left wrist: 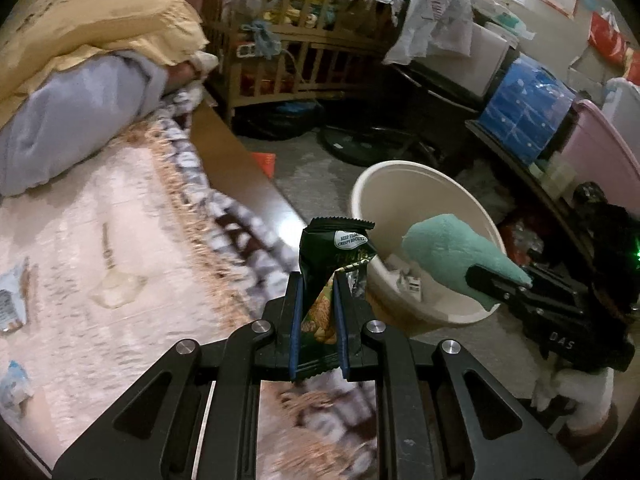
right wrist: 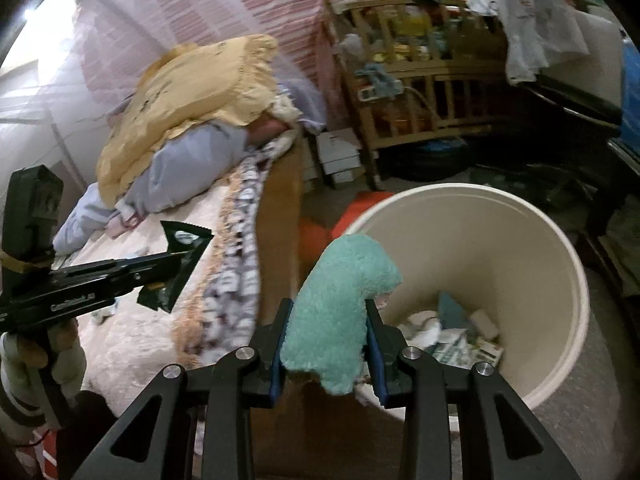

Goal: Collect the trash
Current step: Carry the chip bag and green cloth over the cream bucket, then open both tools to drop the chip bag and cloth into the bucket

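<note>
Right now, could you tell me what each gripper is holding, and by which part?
The left gripper pinches a green snack wrapper by its lower half. The right gripper clamps a teal fuzzy cloth across its lower middle.

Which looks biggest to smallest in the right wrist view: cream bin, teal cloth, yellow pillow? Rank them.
1. cream bin
2. yellow pillow
3. teal cloth
The bin and cloth sit nearer the camera, so true sizes are unsure.
</note>
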Demonstrator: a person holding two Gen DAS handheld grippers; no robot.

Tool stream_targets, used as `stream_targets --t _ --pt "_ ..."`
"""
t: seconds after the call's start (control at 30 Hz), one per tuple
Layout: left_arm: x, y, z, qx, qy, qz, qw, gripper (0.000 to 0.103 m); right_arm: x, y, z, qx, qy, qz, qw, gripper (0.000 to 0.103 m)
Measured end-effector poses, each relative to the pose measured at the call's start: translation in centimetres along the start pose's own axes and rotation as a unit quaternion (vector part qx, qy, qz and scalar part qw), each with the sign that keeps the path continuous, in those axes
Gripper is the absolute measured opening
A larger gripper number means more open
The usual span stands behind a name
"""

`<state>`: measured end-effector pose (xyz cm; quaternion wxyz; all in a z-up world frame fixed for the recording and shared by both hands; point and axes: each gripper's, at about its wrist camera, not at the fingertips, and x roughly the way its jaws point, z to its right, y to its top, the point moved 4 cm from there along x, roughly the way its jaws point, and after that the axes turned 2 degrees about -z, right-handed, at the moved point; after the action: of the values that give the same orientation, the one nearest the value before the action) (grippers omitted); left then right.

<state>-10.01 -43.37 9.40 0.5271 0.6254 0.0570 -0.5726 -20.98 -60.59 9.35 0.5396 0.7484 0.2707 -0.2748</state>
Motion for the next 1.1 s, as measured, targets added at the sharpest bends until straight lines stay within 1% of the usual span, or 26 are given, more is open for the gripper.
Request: stream_targets --t 0.3,0.63,0.77,0.87,0.9,0.93,0.97,1.0,1.03,1.07,1.1 --pt "2.5 0.7 3.3 0.02 -0.011 -0.013 0.9997 0.012 0.3 -0.6 3.9 0.036 -0.014 -0.002 0.999 0.032" --pt "5.3 1.7 5.4 0.029 -0.023 -0.025 0.999 0.012 0.9 -0.9 6.2 0.06 -0.024 -0.004 0.998 0.032" --pt "6.5 2.1 6.2 0.03 -0.033 -0.027 0.9986 0.012 0.9 -0.8 6.9 0.062 -0.043 0.005 0.997 0.032" --pt "7.6 2.5 7.0 0.031 -0.048 -0.035 0.9977 0.013 1.1 -0.7 7.5 0.067 -0.053 0.01 0.996 0.032" --pt "8.0 2.6 7.1 0.03 -0.052 -0.037 0.9975 0.013 1.2 -0.7 7.6 0.067 -0.058 0.011 0.996 0.034" --pt "8.2 2.7 7.3 0.029 -0.055 -0.038 0.9974 0.016 1.3 -0.6 7.7 0.064 -0.071 0.011 0.995 0.038" --pt "8.5 2.7 7.3 0.028 -0.059 -0.04 0.9971 0.022 1.4 -0.6 7.7 0.064 -0.078 0.01 0.995 0.045" --pt "8.7 2.6 7.3 0.027 -0.061 -0.044 0.9968 0.026 1.3 -0.5 7.7 0.065 -0.08 0.012 0.995 0.046" --pt "8.7 2.6 7.1 0.024 -0.063 -0.047 0.9966 0.034 1.2 -0.4 7.7 0.067 -0.074 0.014 0.995 0.046" --pt "8.6 2.5 6.9 0.023 -0.065 -0.048 0.9965 0.038 1.2 -0.4 7.7 0.068 -0.071 0.016 0.995 0.046" --pt "8.5 2.4 6.7 0.025 -0.062 -0.047 0.9966 0.039 1.2 -0.4 7.7 0.068 -0.07 0.016 0.995 0.046"
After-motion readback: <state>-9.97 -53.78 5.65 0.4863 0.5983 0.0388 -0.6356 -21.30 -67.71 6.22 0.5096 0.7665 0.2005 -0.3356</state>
